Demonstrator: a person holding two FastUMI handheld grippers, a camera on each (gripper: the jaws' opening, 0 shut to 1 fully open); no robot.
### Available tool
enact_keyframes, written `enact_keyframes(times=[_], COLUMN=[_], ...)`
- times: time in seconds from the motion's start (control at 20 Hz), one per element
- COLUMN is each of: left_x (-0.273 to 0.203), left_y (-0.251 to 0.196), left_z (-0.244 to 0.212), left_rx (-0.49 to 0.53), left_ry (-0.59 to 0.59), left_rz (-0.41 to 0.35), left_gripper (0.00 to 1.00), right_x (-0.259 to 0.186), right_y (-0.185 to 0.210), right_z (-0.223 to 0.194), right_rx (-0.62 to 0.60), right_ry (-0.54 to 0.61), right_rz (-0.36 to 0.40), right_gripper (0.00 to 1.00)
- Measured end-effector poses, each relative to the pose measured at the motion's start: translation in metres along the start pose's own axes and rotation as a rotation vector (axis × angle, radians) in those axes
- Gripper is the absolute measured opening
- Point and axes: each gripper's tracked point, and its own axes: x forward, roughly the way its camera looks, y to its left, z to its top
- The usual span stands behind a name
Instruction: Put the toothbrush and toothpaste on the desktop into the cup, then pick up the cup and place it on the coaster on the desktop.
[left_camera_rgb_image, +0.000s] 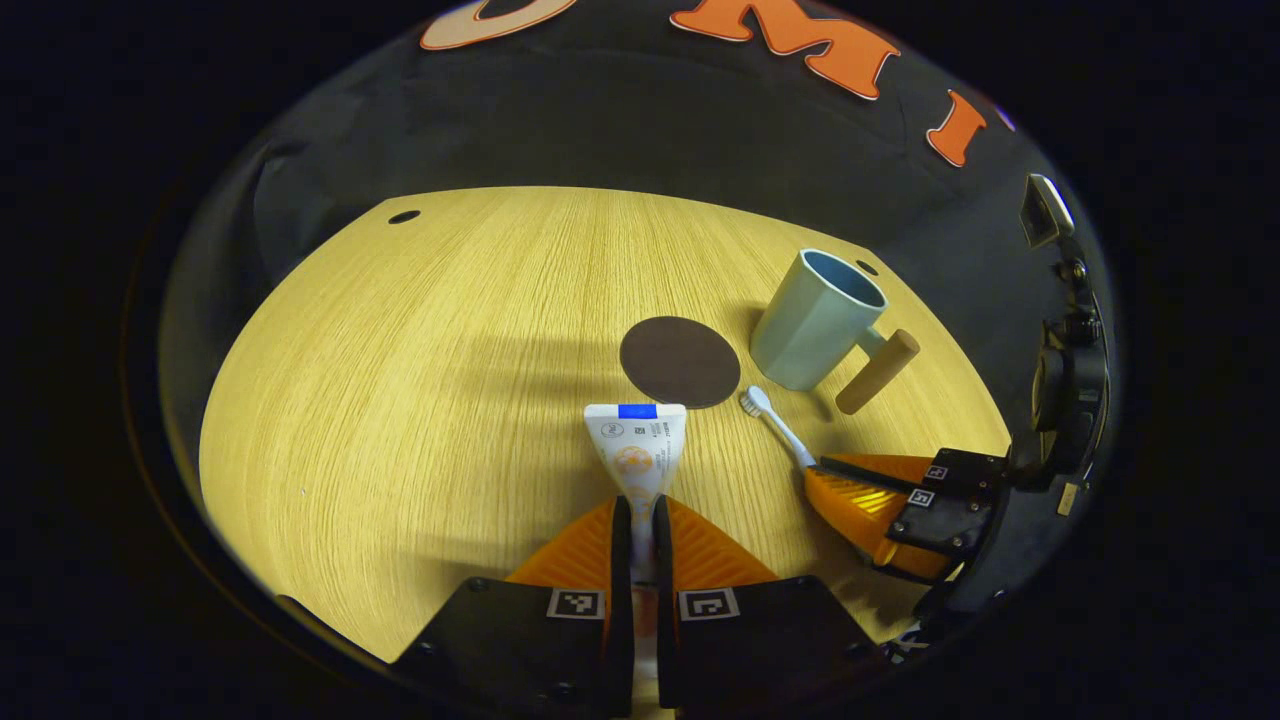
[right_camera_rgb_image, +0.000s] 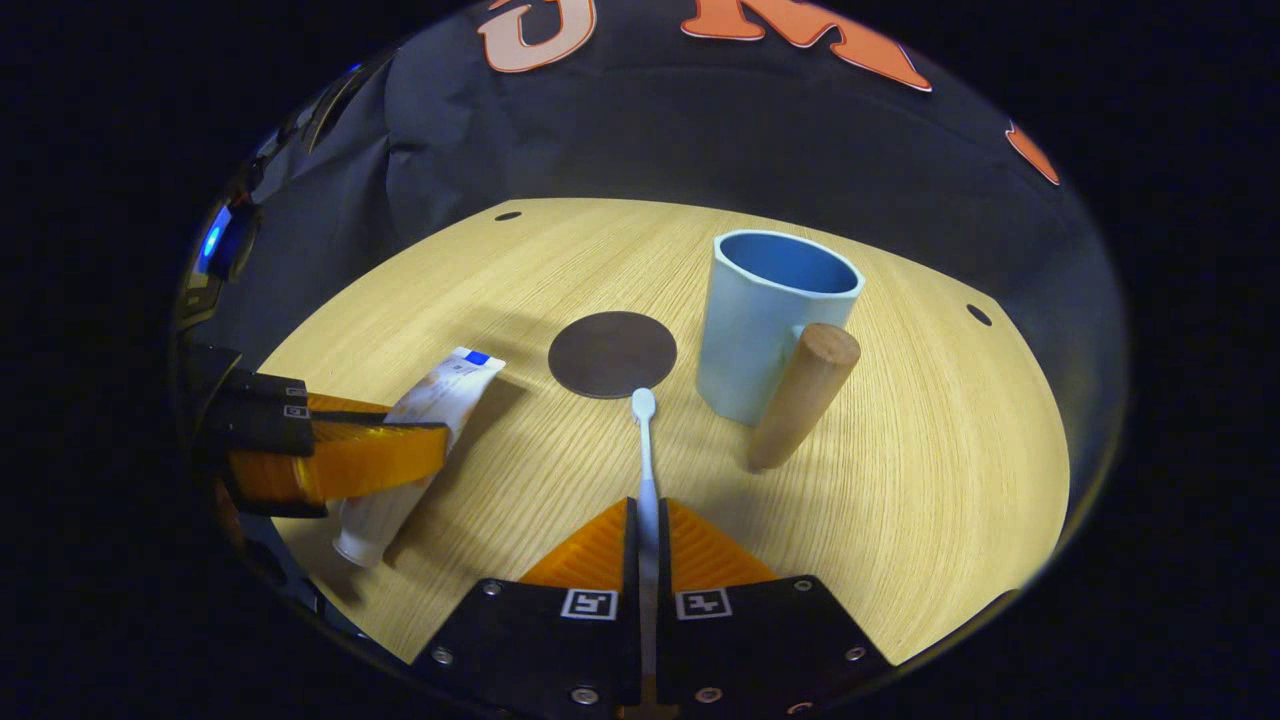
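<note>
Left gripper (left_camera_rgb_image: 641, 520) is pinching the toothpaste (left_camera_rgb_image: 637, 450) at bottom center; right gripper (right_camera_rgb_image: 647, 525) is clamping the toothbrush (right_camera_rgb_image: 645, 440), cup (right_camera_rgb_image: 765, 320) and coaster (right_camera_rgb_image: 612, 354) sitting mid-frame.

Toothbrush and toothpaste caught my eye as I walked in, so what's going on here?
A person works two handheld grippers. The left gripper is shut on the toothpaste, the right gripper on the toothbrush. The blue cup stands empty on the wooden desktop, beside the dark coaster.
</note>
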Motion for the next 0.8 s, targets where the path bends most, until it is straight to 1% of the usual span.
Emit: enact_keyframes(times=[0.15, 0.35, 0.6, 0.8], left_x=[-0.001, -0.004, -0.010, -0.019], left_y=[0.001, 0.000, 0.000, -0.004], left_z=[0.000, 0.003, 0.008, 0.015], left_rx=[0.001, 0.003, 0.010, 0.000], left_ry=[-0.008, -0.017, -0.038, -0.063], left_rz=[0.001, 0.000, -0.002, -0.025], left_gripper=[0.13, 0.13, 0.13, 0.13], right_x=[0.000, -0.018, -0.043, -0.057], right_y=[-0.001, -0.002, -0.013, -0.020], right_z=[0.000, 0.016, 0.034, 0.053], right_rx=[0.018, 0.017, 0.019, 0.012], right_ry=[-0.016, -0.092, -0.168, -0.252], right_rz=[0.000, 0.015, 0.009, 0.012], right_gripper=[0.05, 0.05, 0.04, 0.04])
